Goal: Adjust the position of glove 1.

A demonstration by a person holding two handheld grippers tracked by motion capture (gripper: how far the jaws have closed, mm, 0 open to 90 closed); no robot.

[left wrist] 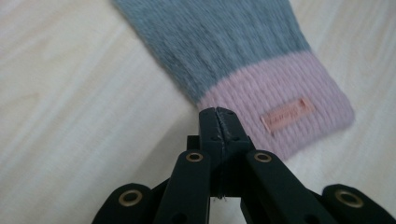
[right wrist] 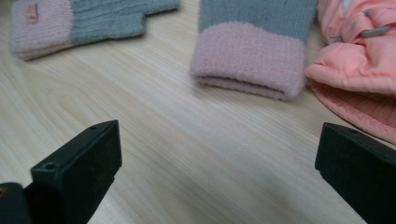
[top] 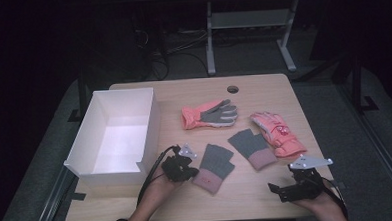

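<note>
Two knit gloves, grey with pink cuffs, lie on the wooden table (top: pixel 248 201). My left gripper (top: pixel 189 171) is at the pink cuff of the left knit glove (top: pixel 215 165). In the left gripper view its tips (left wrist: pixel 218 115) are shut with nothing between them, right at the edge of the cuff (left wrist: pixel 280 107), which bears a small label. My right gripper (top: pixel 287 185) rests low at the front right, open (right wrist: pixel 219 144), pointed at the cuff of the second knit glove (top: pixel 252 148) (right wrist: pixel 252 56). The left knit glove (right wrist: pixel 70 23) lies farther off in that view.
A white open box (top: pixel 152 127) stands at the table's left. A pink padded glove with a grey palm (top: pixel 209 114) lies mid-table. A second pink padded glove (top: pixel 277 133) (right wrist: pixel 359 70) lies right of the knit pair. A cable hole (top: pixel 232 89) is at the far edge.
</note>
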